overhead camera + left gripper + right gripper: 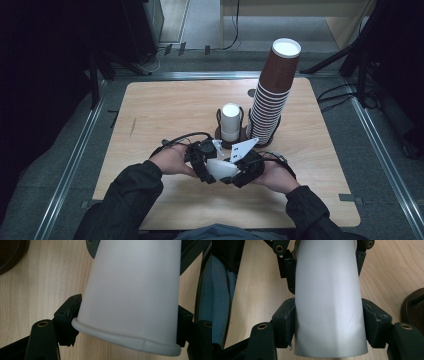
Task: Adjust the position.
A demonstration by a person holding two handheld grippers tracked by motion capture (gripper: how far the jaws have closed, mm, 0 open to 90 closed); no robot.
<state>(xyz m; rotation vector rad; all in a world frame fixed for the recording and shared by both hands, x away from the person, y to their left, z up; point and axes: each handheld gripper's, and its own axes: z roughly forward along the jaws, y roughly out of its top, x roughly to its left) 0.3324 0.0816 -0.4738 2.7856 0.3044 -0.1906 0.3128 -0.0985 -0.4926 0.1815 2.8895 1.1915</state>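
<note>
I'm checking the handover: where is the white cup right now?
High view: the white cup lies sideways between both grippers, low centre, just in front of the dark holder.

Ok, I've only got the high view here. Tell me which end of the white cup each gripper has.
Observer: The left gripper clamps the cup just behind its rolled rim.
Operator: Now the right one.
Observer: The right gripper has the rimless end, with a pad pressing on each side.
Operator: Report any damage.
Observer: A faint crease runs in the wall near the pad at the right of the right gripper view.
</note>
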